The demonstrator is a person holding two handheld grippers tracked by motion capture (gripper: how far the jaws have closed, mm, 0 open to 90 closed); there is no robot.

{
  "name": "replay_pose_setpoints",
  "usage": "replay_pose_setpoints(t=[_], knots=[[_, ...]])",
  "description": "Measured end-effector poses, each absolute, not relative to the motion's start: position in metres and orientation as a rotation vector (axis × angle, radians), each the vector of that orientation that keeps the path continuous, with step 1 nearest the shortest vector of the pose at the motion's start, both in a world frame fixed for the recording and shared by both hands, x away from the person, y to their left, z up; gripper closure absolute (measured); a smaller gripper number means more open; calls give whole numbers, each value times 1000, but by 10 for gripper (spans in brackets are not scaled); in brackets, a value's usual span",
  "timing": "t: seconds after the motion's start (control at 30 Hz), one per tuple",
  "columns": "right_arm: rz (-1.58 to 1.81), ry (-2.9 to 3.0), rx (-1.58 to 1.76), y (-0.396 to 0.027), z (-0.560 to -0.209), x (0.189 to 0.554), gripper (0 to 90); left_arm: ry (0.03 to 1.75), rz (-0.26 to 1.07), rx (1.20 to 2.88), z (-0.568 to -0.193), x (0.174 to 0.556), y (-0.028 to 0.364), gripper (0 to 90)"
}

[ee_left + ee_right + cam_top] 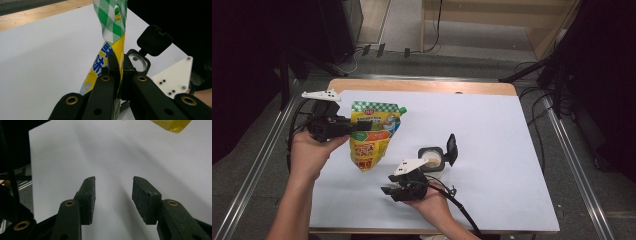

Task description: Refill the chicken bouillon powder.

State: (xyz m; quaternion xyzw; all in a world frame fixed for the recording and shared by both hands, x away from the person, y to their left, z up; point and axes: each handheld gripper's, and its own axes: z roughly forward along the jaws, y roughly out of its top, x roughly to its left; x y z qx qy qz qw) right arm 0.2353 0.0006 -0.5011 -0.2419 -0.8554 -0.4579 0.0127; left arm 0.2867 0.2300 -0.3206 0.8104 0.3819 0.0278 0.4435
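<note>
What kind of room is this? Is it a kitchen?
Probably a lab, not a kitchen: a table under white sheet, metal rails alongside, cables on the floor, dark equipment around.

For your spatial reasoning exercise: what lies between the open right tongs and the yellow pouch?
Only bare white table lies between the right tongs and the pouch, in the right gripper view.

The left gripper (362, 127), gripped in the left hand (309, 150), points right, its jaws clamped together. The right gripper (387, 186), in the right hand (432, 202), points left, jaws apart.
</note>
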Motion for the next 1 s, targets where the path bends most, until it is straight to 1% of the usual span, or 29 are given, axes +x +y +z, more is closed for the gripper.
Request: replay_pose_setpoints(t=[0.33,0.57,1.0], knots=[[-1431,-2665,-816,5,-510,242,574,941,17,2060,-323,277,218,900],[-1449,-2668,-861,6,-513,245,589,940,-28,2064,-328,272,212,900],[-1534,-2657,-966,4,-519,247,624,910,-127,1994,-320,263,213,900]])
